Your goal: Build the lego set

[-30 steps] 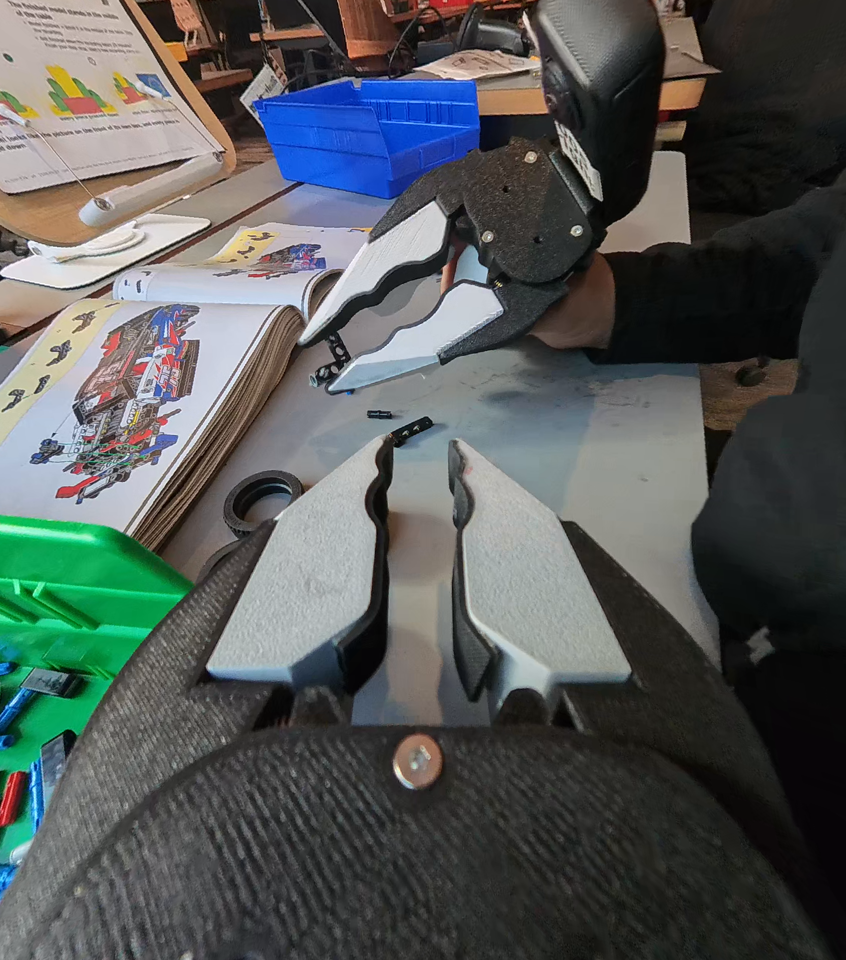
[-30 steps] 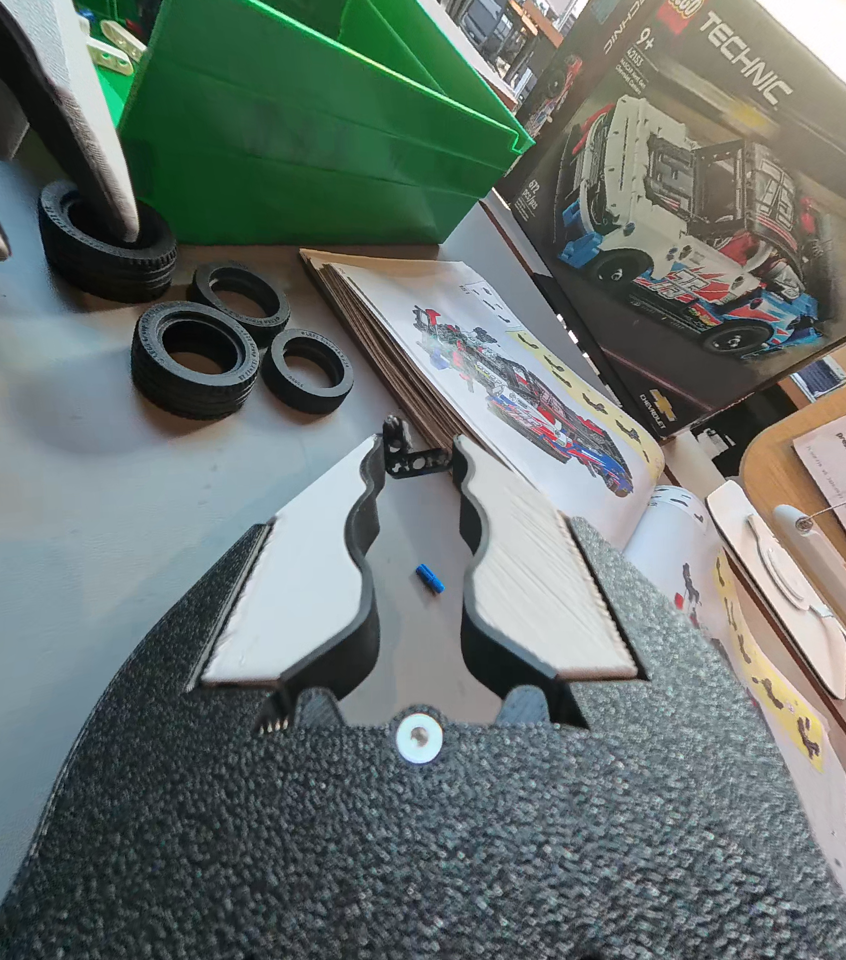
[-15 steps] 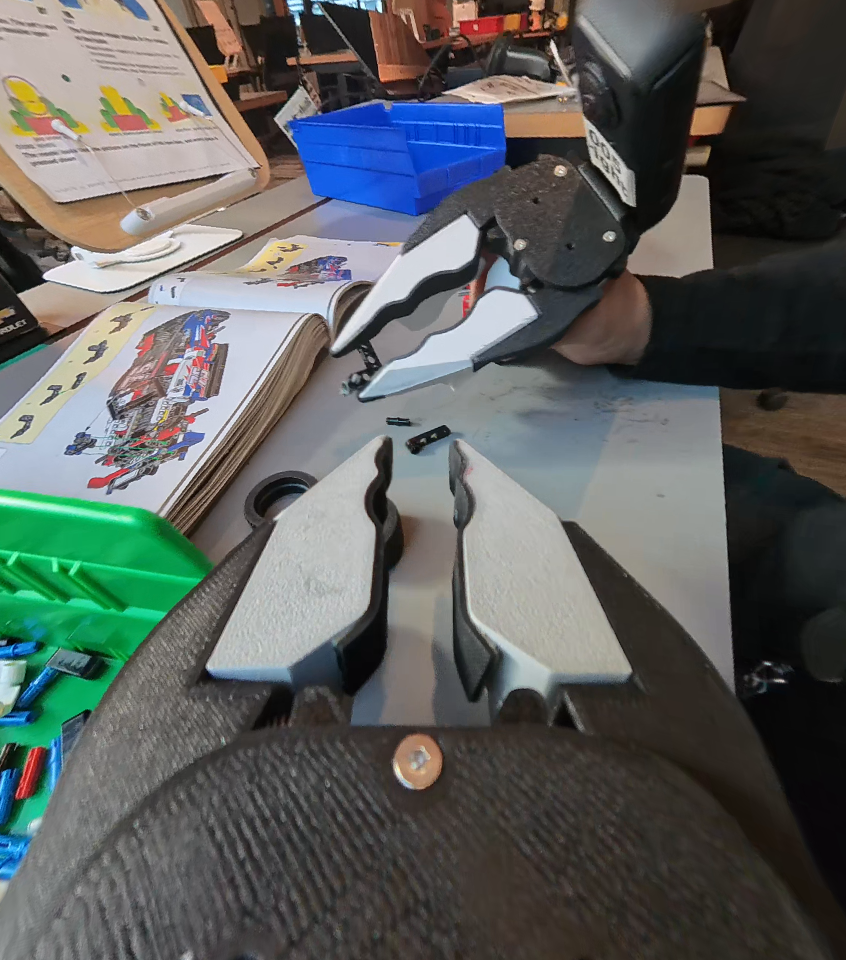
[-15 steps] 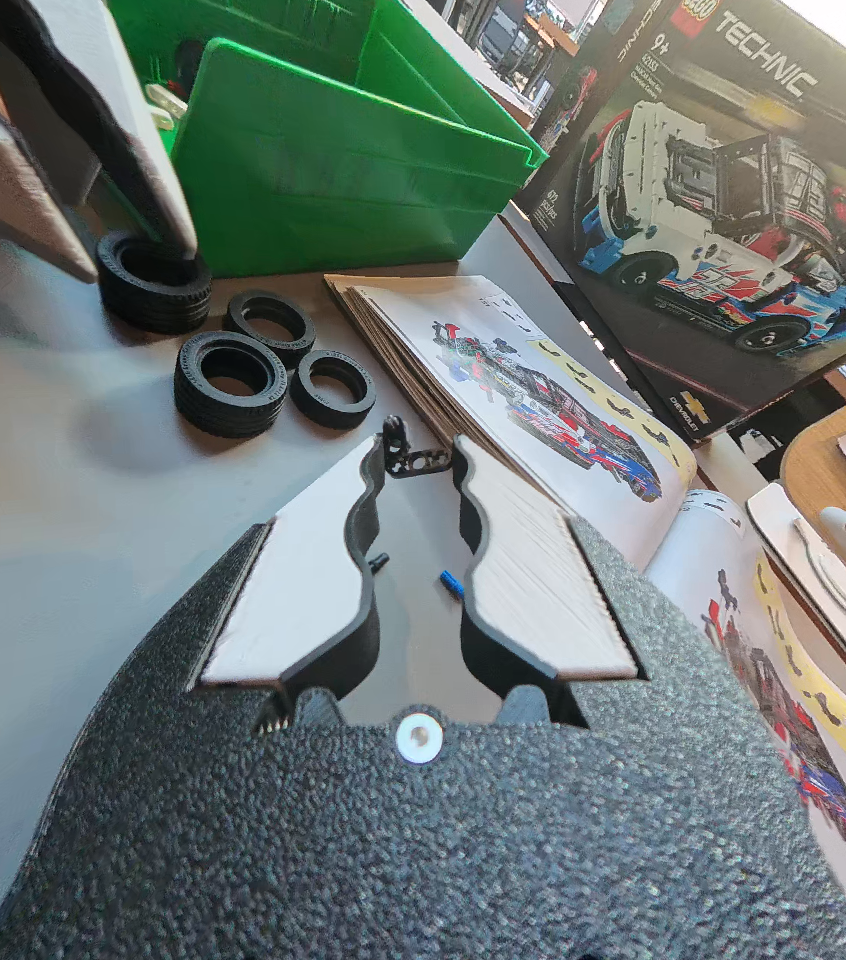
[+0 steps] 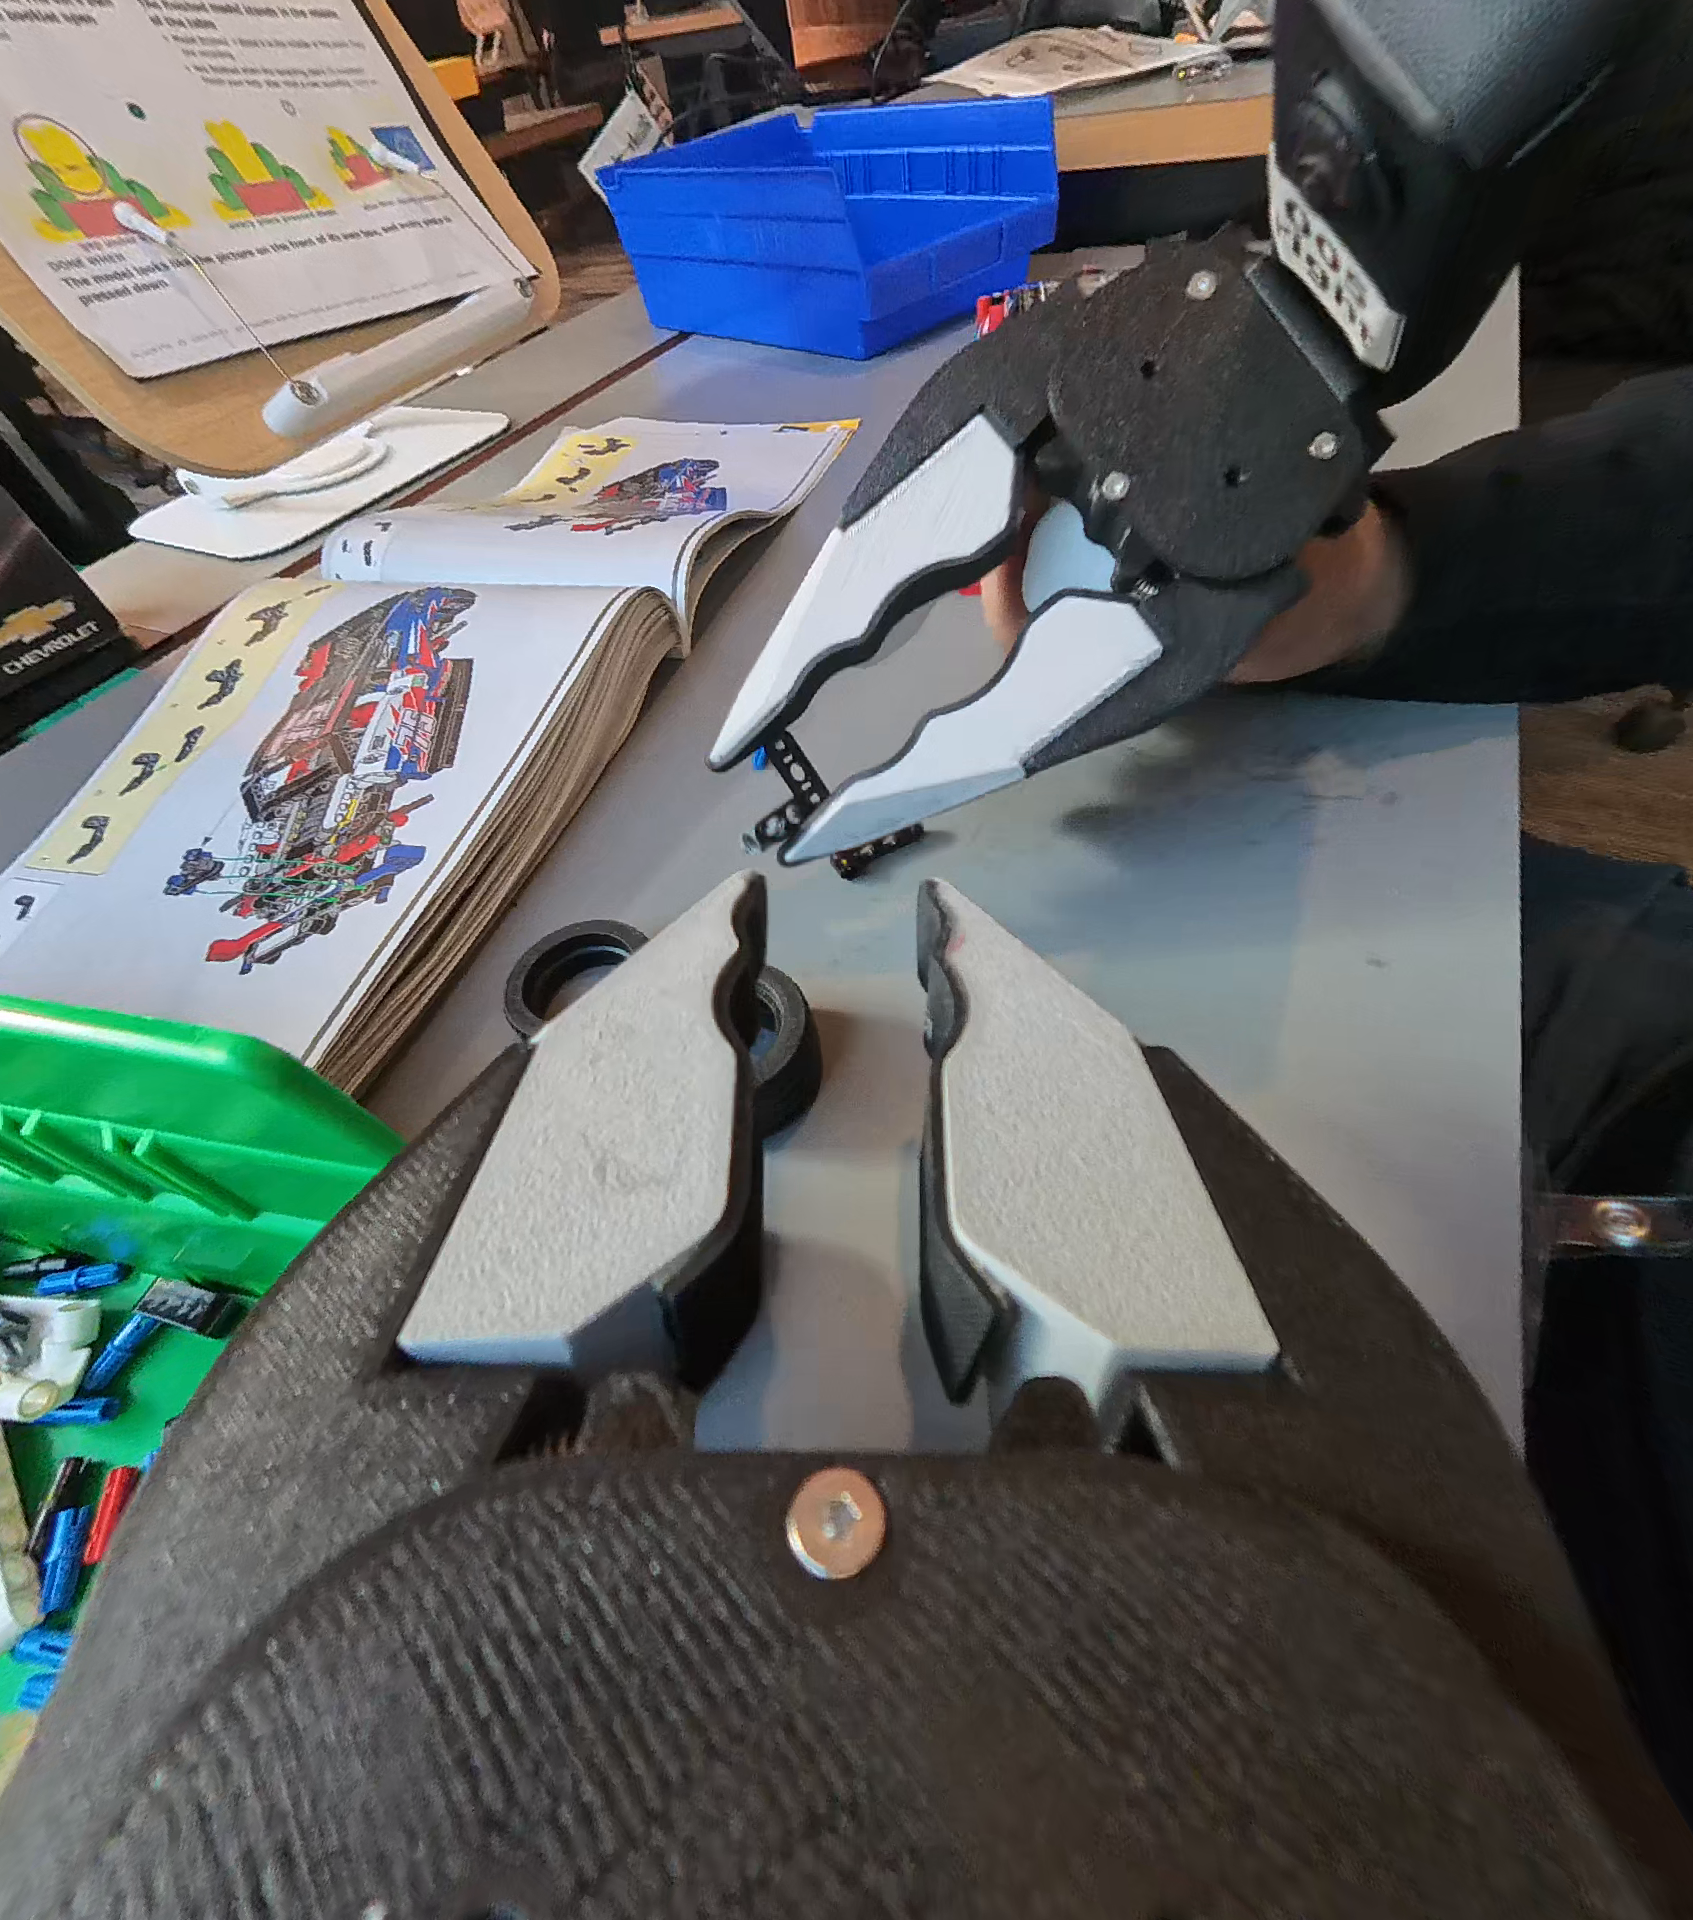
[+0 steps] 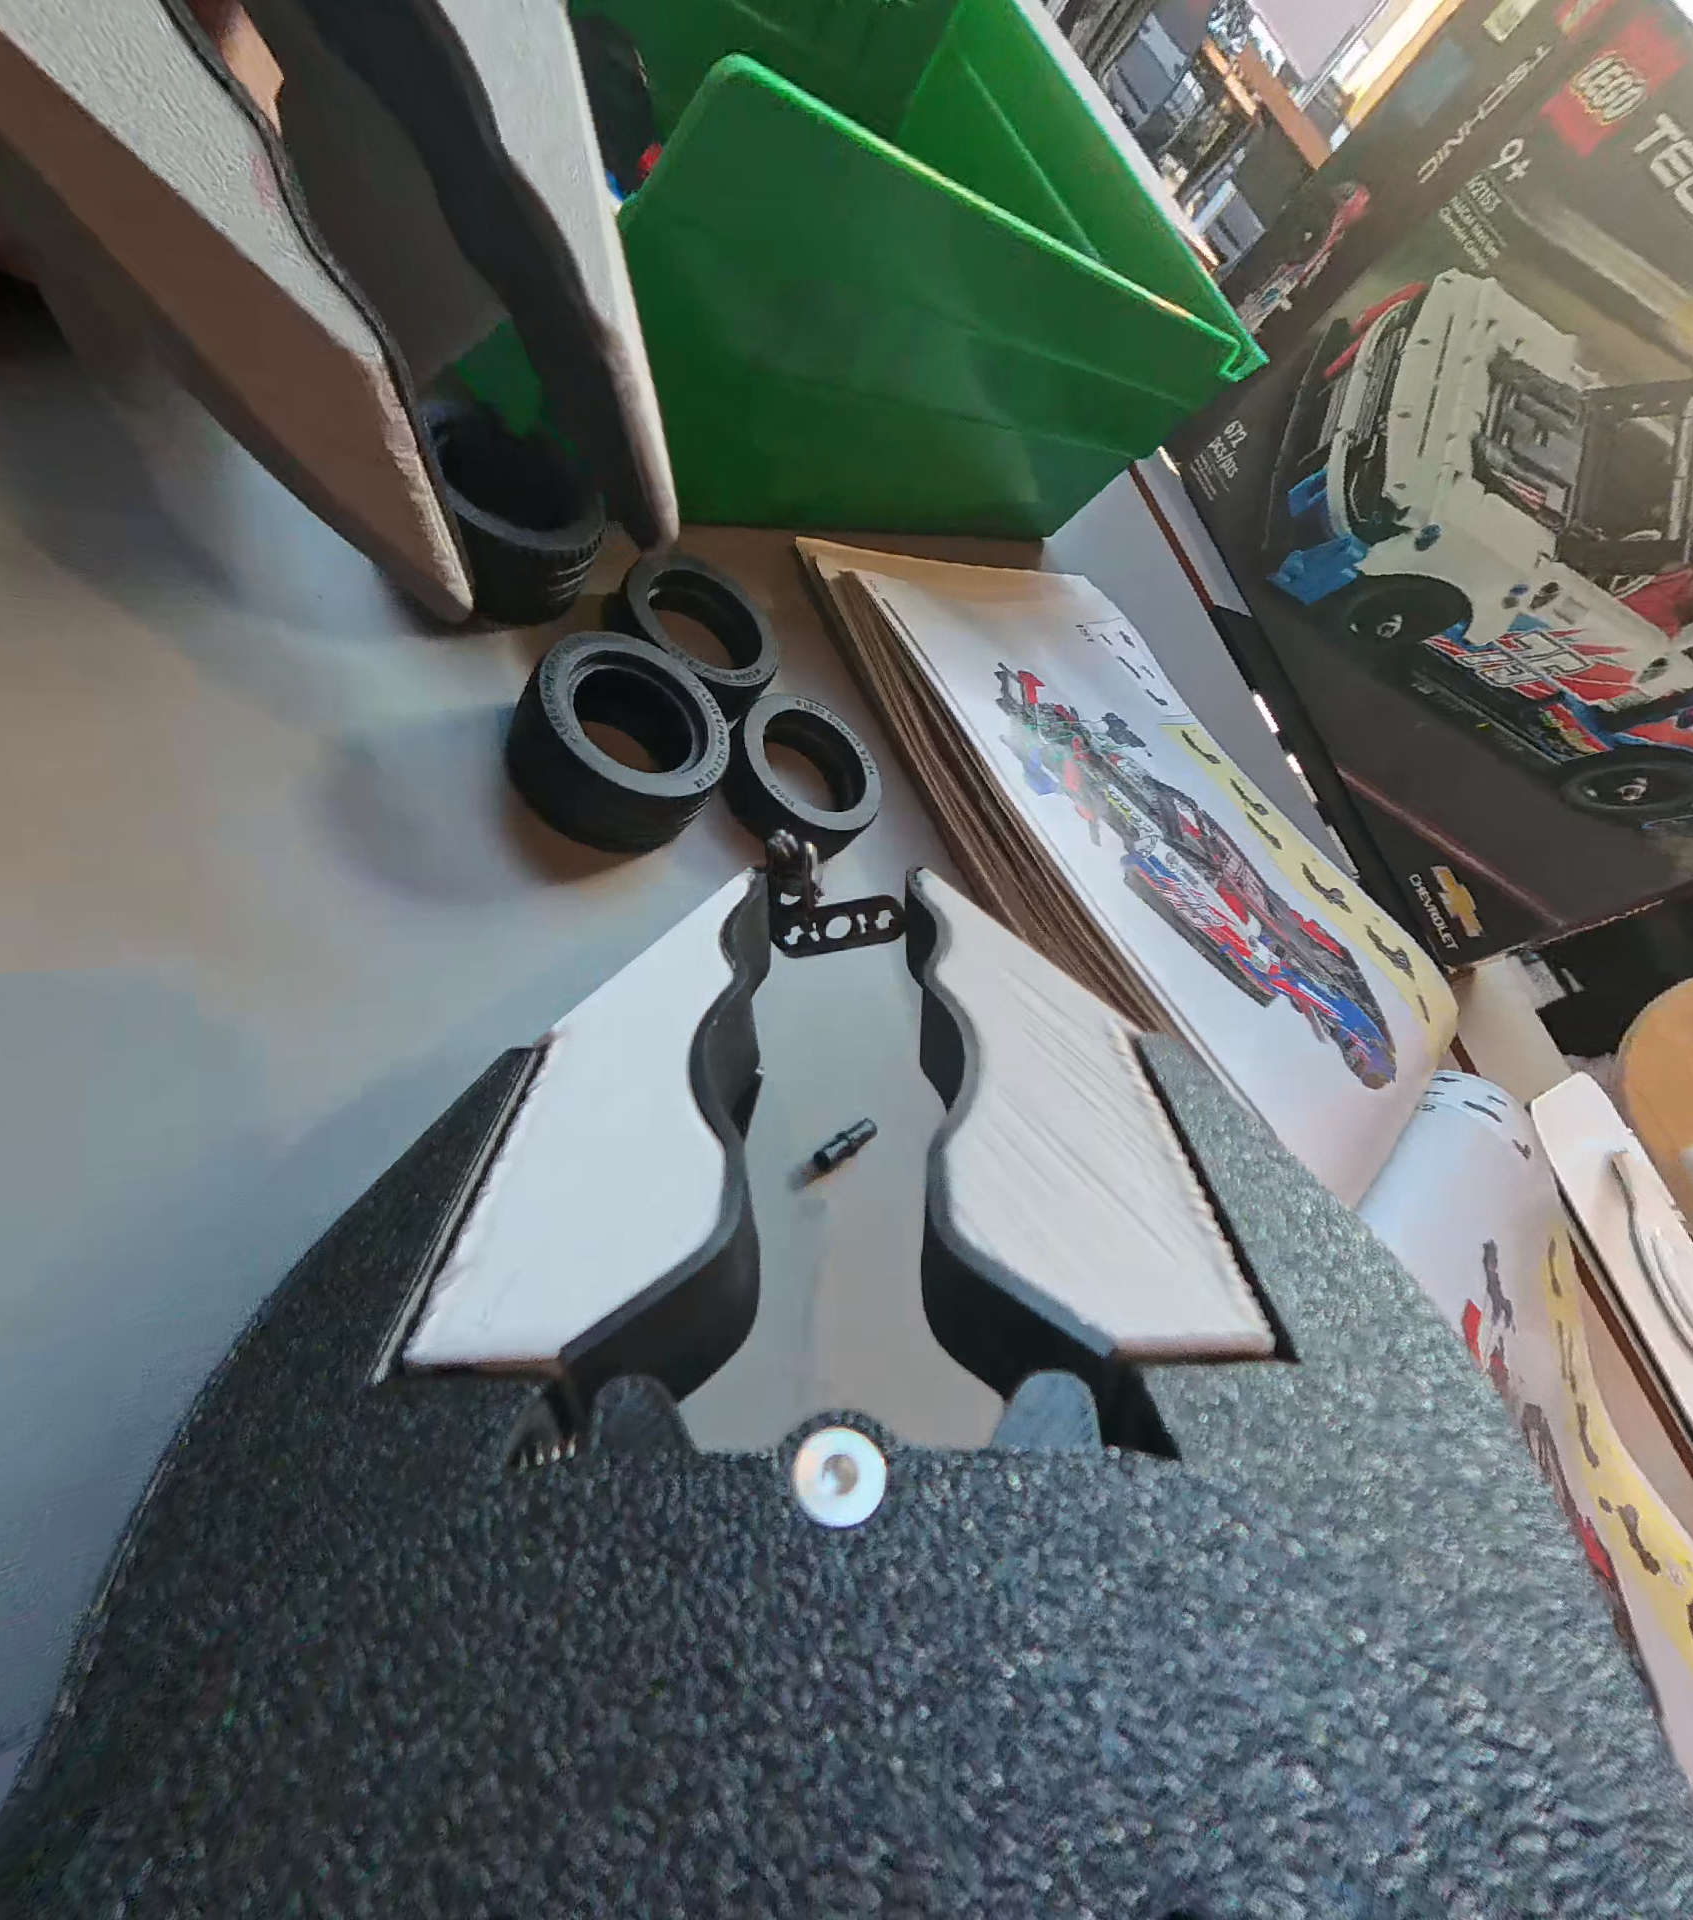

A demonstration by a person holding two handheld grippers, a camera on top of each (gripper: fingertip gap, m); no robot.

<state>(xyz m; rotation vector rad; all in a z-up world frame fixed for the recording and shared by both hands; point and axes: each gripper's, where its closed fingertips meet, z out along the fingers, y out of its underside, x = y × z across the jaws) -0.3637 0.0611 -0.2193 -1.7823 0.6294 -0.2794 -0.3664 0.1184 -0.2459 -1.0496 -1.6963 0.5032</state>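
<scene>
Right gripper pinches a black beam at its tips.

Left gripper hangs parted and empty over a tyre. A black pin lies on the table; manual left of the beam.

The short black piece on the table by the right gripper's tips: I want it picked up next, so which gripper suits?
Left, probably: the left gripper is open and empty, facing the short black piece; the right gripper holds a black beam.

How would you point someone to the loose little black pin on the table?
Start at the open instruction booklet on the grey table. Beside its page edges, the right gripper pinches a black holed beam. The black pin lies below it, alone, between the fingers, far smaller than the tyres.
</scene>
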